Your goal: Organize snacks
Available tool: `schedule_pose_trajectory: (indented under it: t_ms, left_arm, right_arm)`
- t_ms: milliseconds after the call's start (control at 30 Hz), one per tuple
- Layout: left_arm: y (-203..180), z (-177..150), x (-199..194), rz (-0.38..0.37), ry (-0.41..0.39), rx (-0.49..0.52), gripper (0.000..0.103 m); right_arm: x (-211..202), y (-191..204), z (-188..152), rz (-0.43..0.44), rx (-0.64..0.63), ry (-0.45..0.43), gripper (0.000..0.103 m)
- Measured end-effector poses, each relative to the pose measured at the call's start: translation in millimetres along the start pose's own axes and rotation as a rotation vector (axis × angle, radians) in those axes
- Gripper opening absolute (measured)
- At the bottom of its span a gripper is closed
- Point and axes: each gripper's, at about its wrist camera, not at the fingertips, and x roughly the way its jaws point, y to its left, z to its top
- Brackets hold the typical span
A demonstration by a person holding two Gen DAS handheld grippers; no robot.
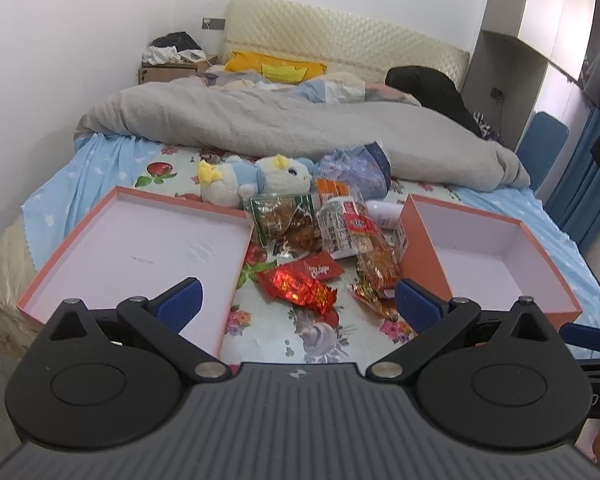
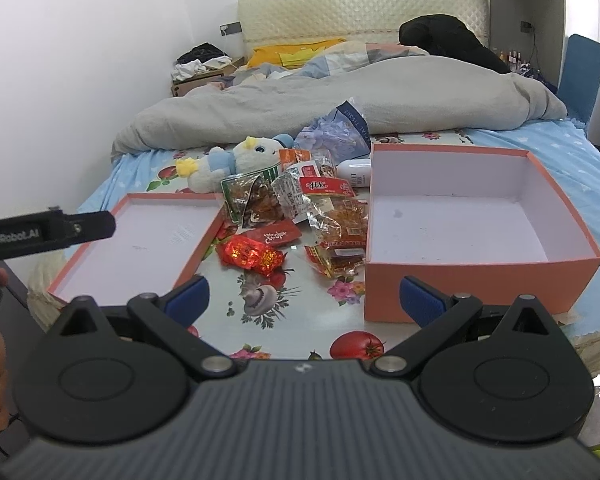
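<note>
Crinkly foil snack packets [image 2: 284,220] heaped between shallow orange cardboard lid [image 2: 140,240] left, deep orange cardboard box [image 2: 476,220] right; blue-white plush toy [image 2: 236,160] behind.

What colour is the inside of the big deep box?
White inside, with orange-pink outer walls: the deep box shows best in the right wrist view.

Both views are evenly and softly lit with faint shadows. Glare flares off the red foil packet [image 1: 298,286] [image 2: 251,257]. Fisheye bending curves the edges, and corners blur slightly.
</note>
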Motion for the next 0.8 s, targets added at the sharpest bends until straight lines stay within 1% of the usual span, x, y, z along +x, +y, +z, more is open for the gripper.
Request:
schedule_pose_trajectory:
  t_ms: [33,100,300,567,800]
  left_arm:
    - [-1.7,0.9,1.0,0.001,0.010,-0.001,0.103]
    - [-3.4,2.8,-0.7,-0.018,0.002,-0.003,0.103]
    - [-5.8,6.9,-0.7,-0.042,-0.002,-0.008,0.103]
    - [-5.2,7.4,0.3,-0.034,0.000,-0.009,0.103]
    - [-1.1,6.9,3.8,-0.026,0.014,-0.006,0.103]
  right_arm:
    - [0.0,-1.1,-0.7,0.003,0.005,0.005,0.103]
    - [-0.2,-2.3,-2.1,0.007,0.009,0.012,0.103]
    - [-0.1,-3.1,-4.0,-0.001,0.014,0.018,0.103]
    - [2.7,-4.4,-6.6,0.015,0.028,0.027,0.103]
    - [4.0,-6.0,-8.2,0.026,0.034,0.015,0.103]
